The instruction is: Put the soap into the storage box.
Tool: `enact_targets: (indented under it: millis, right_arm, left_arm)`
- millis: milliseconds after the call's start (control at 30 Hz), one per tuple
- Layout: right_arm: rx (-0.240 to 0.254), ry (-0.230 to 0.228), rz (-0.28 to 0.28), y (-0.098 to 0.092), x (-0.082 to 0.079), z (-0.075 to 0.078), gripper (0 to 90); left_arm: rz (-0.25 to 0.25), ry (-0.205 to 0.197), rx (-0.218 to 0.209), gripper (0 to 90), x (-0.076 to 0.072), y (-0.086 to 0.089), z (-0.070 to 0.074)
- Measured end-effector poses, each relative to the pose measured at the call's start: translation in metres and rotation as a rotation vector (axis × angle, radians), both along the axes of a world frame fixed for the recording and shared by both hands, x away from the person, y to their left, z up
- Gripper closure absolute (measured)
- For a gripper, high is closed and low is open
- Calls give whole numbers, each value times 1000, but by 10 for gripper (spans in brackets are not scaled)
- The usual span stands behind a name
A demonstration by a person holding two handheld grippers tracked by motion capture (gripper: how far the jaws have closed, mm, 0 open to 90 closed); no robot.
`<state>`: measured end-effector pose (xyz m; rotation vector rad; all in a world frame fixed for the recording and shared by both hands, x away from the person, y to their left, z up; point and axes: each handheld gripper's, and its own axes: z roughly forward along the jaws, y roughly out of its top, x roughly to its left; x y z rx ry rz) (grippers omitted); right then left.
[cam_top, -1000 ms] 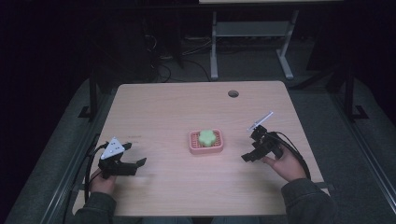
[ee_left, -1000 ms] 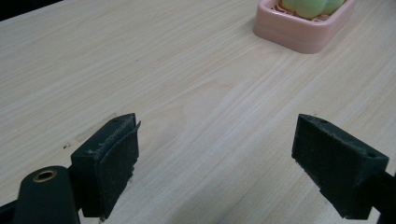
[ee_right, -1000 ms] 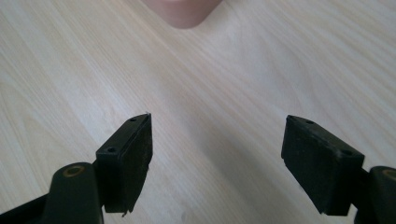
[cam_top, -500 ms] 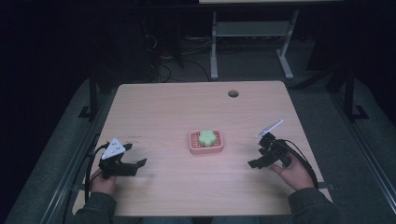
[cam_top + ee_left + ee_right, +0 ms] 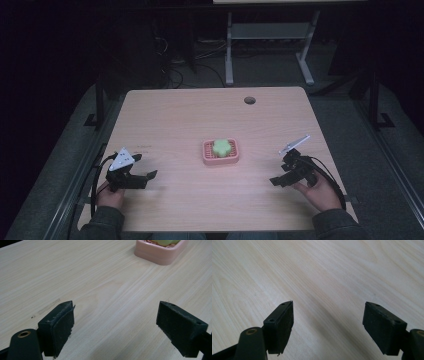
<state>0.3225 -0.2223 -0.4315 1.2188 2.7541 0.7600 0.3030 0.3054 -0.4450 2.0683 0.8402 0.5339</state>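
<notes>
Pink tray (image 5: pixel 220 152) with green piece (image 5: pixel 220 146) mid-table — between left gripper (image 5: pixel 150 175) and right gripper (image 5: pixel 274 181), apart from both; both grippers' jaws wide, empty.

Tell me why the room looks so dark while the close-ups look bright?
High view: light falls on the table, the surroundings stay nearly black. Left gripper view: bright wood, soft shadows under the jaws, pink tray slightly blurred. Right gripper view: evenly lit grain, faint shadow streaks, no glare.
</notes>
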Motion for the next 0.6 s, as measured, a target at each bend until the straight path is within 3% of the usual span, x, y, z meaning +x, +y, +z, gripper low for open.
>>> enact_targets:
  millis: [600]
  right_arm:
    - [38, -21, -59, -23, -22, -6, 246]
  left_arm:
    - [-4, 6, 12, 144, 0, -1, -1]
